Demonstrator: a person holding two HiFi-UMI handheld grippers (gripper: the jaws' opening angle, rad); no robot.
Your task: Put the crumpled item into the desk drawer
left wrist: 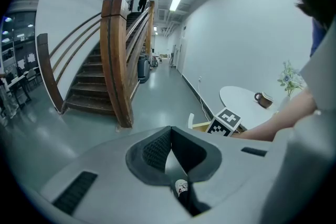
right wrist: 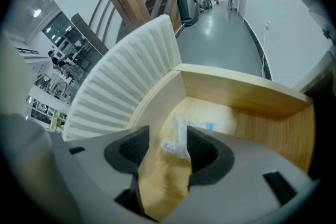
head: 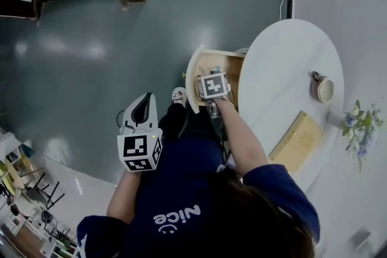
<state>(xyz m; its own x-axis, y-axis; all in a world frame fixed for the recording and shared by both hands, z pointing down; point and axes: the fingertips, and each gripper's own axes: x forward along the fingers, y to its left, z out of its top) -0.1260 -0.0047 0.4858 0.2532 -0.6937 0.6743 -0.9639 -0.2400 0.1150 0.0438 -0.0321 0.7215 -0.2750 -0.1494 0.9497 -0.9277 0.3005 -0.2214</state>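
You are holding your right claw (right wrist: 167, 155) released over the open desk drawer (right wrist: 252, 102), its 2 dark ribbed pads standing apart. The crumpled item (right wrist: 177, 139), a pale wrinkled wad, is lying on the drawer's smooth light-wood bottom between those pads. Whether it is brushing the right-hand pad is hard to make out. The drawer's front (right wrist: 123, 78) is curving outward, white and fluted. Your left claw (left wrist: 169, 147) is clenched on nothing, hanging above the glossy grey floor (head: 91, 57). In the head view your right arm and the marker cube are covering the drawer's inside, and the round white surface (head: 284, 63) is hiding its back part.
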